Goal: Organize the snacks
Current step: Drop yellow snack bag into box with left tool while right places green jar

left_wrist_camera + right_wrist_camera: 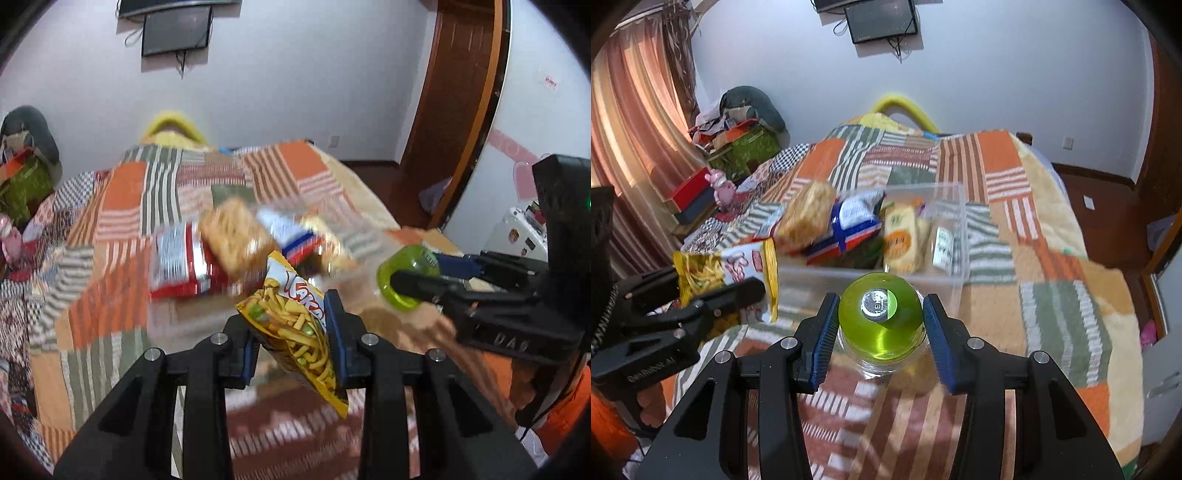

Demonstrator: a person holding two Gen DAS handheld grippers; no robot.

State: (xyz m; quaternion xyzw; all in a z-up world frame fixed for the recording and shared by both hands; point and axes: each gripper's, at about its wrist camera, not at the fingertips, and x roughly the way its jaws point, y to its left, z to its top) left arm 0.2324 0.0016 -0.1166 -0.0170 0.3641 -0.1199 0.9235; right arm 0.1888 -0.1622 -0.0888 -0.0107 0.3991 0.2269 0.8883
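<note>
My left gripper [295,332] is shut on a yellow snack packet [295,325] and holds it above the bed; it also shows at the left of the right wrist view [727,273]. My right gripper [881,330] is shut on a green jar [881,317], seen from its bottom; the jar also shows in the left wrist view [410,275]. A clear plastic box [945,273] lies on the bed just beyond both grippers. It holds several snack packets, among them a blue and red one [849,229] and a pale biscuit pack [899,240].
The bed has an orange, green and white patchwork cover [1052,302]. A red and silver packet [181,266] lies left of the box. Clutter and boxes [738,144] stand by the curtain at the left. A wooden door [454,92] is at the right.
</note>
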